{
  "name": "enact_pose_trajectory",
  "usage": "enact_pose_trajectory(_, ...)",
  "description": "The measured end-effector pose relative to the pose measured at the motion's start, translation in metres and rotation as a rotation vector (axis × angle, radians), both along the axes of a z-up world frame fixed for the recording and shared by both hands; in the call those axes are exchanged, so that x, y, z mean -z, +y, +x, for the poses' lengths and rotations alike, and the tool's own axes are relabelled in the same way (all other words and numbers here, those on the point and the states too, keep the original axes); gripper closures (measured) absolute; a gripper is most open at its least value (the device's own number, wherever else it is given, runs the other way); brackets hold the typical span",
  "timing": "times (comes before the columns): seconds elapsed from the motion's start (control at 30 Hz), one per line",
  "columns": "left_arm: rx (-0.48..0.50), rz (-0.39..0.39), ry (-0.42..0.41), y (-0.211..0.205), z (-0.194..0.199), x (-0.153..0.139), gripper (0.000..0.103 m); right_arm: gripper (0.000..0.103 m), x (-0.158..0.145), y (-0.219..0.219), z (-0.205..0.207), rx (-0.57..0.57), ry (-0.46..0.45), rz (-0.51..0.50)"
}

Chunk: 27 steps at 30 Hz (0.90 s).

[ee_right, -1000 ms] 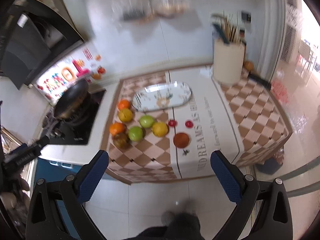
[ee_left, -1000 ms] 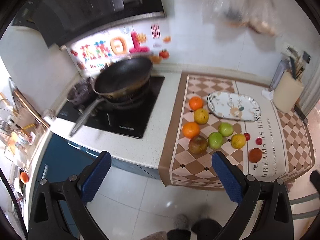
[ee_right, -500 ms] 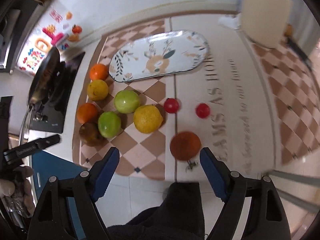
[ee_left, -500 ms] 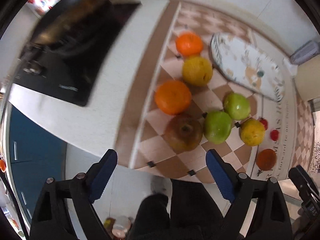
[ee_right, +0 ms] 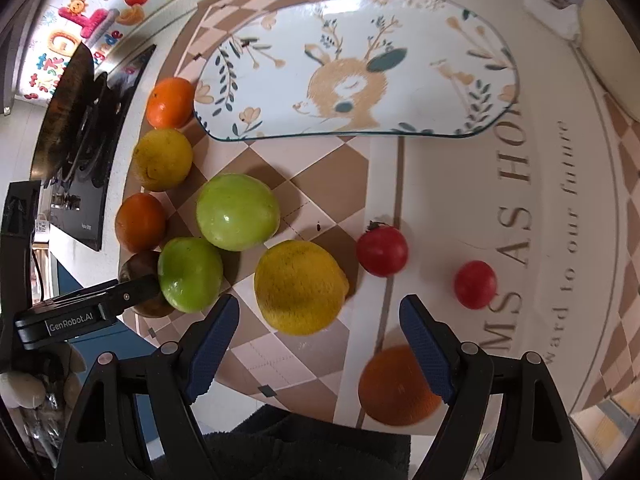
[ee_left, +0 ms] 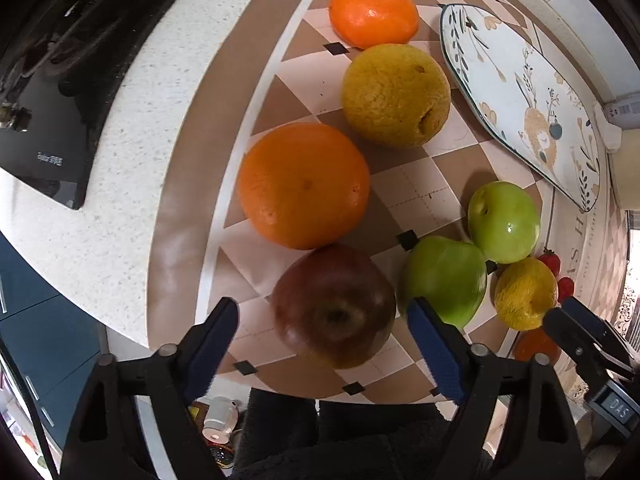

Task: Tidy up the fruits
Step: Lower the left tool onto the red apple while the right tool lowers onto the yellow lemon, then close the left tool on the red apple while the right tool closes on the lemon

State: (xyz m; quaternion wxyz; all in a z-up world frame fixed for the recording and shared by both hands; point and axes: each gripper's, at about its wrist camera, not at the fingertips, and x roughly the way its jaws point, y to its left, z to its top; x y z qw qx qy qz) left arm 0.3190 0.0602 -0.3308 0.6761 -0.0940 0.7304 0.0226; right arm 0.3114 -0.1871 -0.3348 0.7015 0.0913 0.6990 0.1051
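Several fruits lie on a checkered mat beside an empty oval deer-print plate [ee_right: 360, 68], also in the left wrist view [ee_left: 520, 96]. My left gripper [ee_left: 326, 338] is open, its blue pads either side of a dark red apple [ee_left: 334, 306]. Behind it lie an orange [ee_left: 303, 185], a yellow citrus [ee_left: 396, 94], a tangerine [ee_left: 373, 11] and two green apples [ee_left: 444, 278] [ee_left: 503, 221]. My right gripper [ee_right: 320, 338] is open just above a yellow lemon [ee_right: 300, 286] and an orange fruit [ee_right: 394, 386]. Two small red fruits [ee_right: 382, 251] [ee_right: 475, 284] lie to the right.
A black hob [ee_left: 52, 92] with a pan [ee_right: 64, 108] sits to the left on the white counter [ee_left: 120, 152]. A cream holder [ee_right: 612, 52] stands at the far right. The counter's front edge is right below both grippers. The left gripper shows in the right wrist view [ee_right: 84, 312].
Both grippers have come down and forward from well above the counter to just over the fruit. The left one now straddles the dark red apple; the right one is near the lemon.
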Motion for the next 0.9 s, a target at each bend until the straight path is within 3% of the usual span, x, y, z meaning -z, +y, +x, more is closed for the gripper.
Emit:
enact_pose_trajectory(0.13,0.003,-0.017,-0.022,0.007,0.000,0.002,0.026,0.027,0.017,0.008,0.012,-0.016,0.042,0.018)
enact_pose_trajectory(0.23,0.018,-0.038,-0.029,0.002,0.007,0.003,0.041,0.030,0.027,0.013,0.016,-0.028,0.069,0.046)
enact_pose_trajectory(0.3,0.042,-0.015,-0.029,-0.005,0.009,0.000,0.042,0.041,0.029,0.015,0.016,-0.030,0.083,0.093)
enact_pose_trajectory(0.4,0.051,-0.014,-0.033,-0.009,0.007,0.003,0.040,0.044,0.026,0.019,0.017,-0.047,0.086,0.075)
enact_pose_trajectory(0.67,0.034,-0.042,-0.020,-0.006,0.000,0.025,0.036,0.042,0.028,0.034,0.029,-0.106,0.110,0.052)
enact_pose_trajectory(0.9,0.064,0.030,-0.007,-0.016,-0.001,0.023,0.038,0.043,0.027,0.030,0.024,-0.138,0.122,0.024)
